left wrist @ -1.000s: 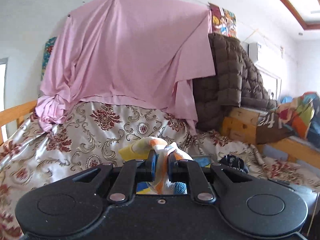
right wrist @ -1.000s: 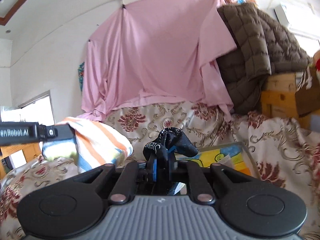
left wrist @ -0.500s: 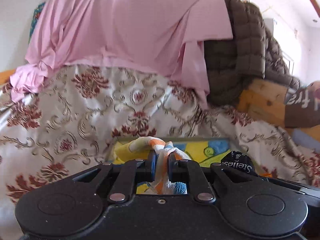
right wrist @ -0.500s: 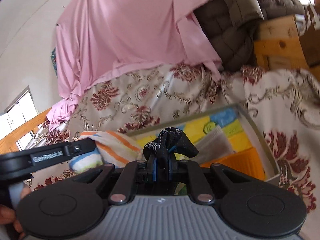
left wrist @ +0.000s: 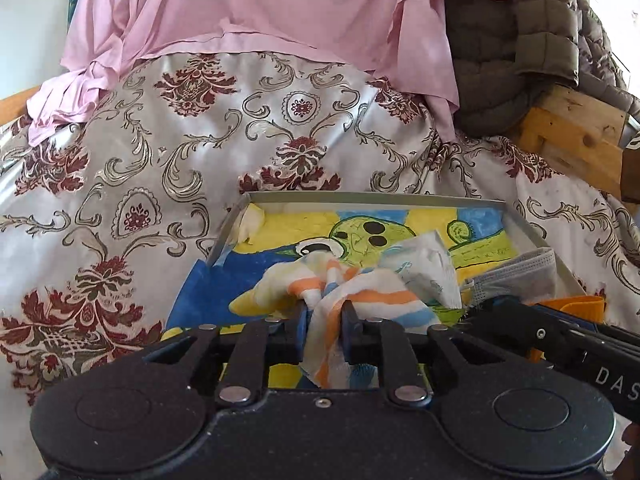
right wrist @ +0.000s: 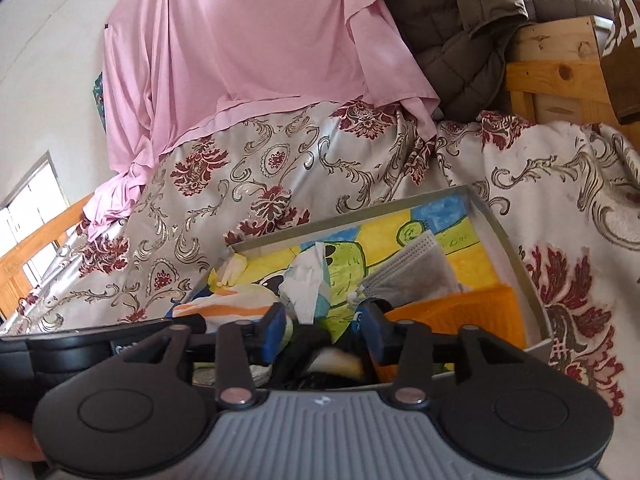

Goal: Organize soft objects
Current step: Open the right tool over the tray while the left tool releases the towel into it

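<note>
My left gripper [left wrist: 323,312] is shut on a striped orange, white and blue cloth [left wrist: 360,292] and holds it low over a grey tray [left wrist: 360,197] lined with a yellow, green and blue drawing. My right gripper [right wrist: 320,326] is open over the same tray [right wrist: 516,264]. A black cloth [right wrist: 312,344] lies between and just below its fingers, loose. The striped cloth [right wrist: 228,304] shows at left in the right wrist view. A white tissue [left wrist: 428,264] and a grey face mask [left wrist: 516,276] lie in the tray.
The tray rests on a silver and red floral bedspread [left wrist: 160,160]. A pink sheet [left wrist: 260,4] hangs behind, a brown quilted jacket [left wrist: 520,40] on a wooden frame [left wrist: 572,136] at right. An orange ribbed item [right wrist: 460,312] lies in the tray's near right.
Both grippers have tilted down and come in over the tray. My right gripper has opened and let go of the black cloth. The left stays shut on the striped cloth.
</note>
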